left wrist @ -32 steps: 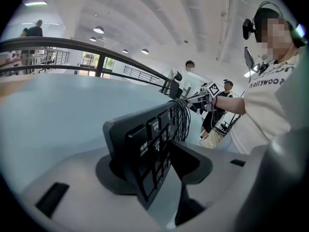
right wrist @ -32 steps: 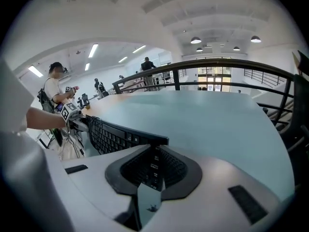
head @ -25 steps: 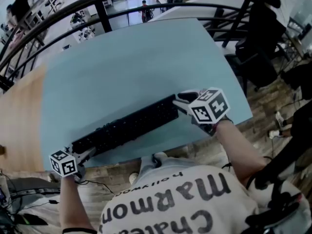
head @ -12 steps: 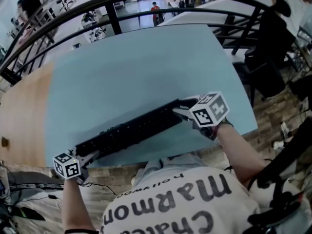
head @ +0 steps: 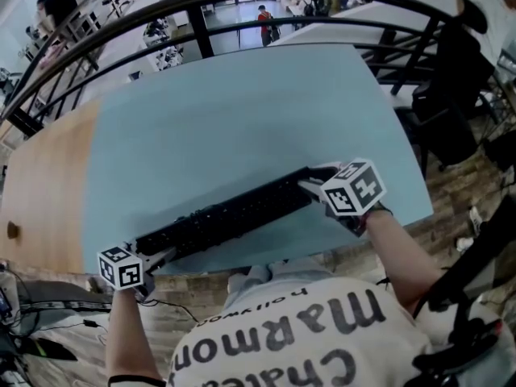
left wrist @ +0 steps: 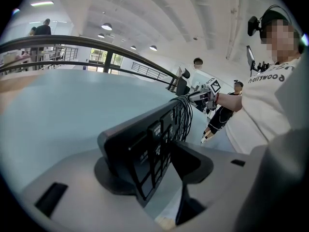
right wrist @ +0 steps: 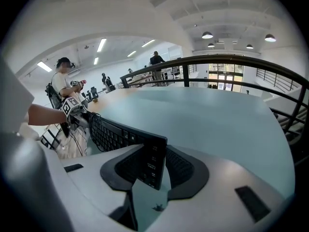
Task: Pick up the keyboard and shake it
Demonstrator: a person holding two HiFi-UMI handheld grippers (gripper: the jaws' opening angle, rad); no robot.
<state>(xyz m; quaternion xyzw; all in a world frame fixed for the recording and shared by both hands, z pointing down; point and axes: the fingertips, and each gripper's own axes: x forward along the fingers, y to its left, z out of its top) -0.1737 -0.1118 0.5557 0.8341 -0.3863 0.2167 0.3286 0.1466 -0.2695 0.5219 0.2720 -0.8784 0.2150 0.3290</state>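
Pale blue desk (head: 242, 119): along its near edge runs the black keyboard (head: 226, 214), tilted. The left gripper (head: 160, 257) clamps one end. The right gripper (head: 311, 185) grips the other, its jaws having just been closing. Only the gripper views show a cable (left wrist: 186, 115) looped round it.

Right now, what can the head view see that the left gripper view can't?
Only the head view: the whole keyboard from above, end to end, and the marker cube on the left hand-held gripper.
Only the left gripper view: that gripper's jaws clamped on the keyboard's end, a coiled cable and ceiling lamps.
Both: the keyboard, the blue table and the black railing.
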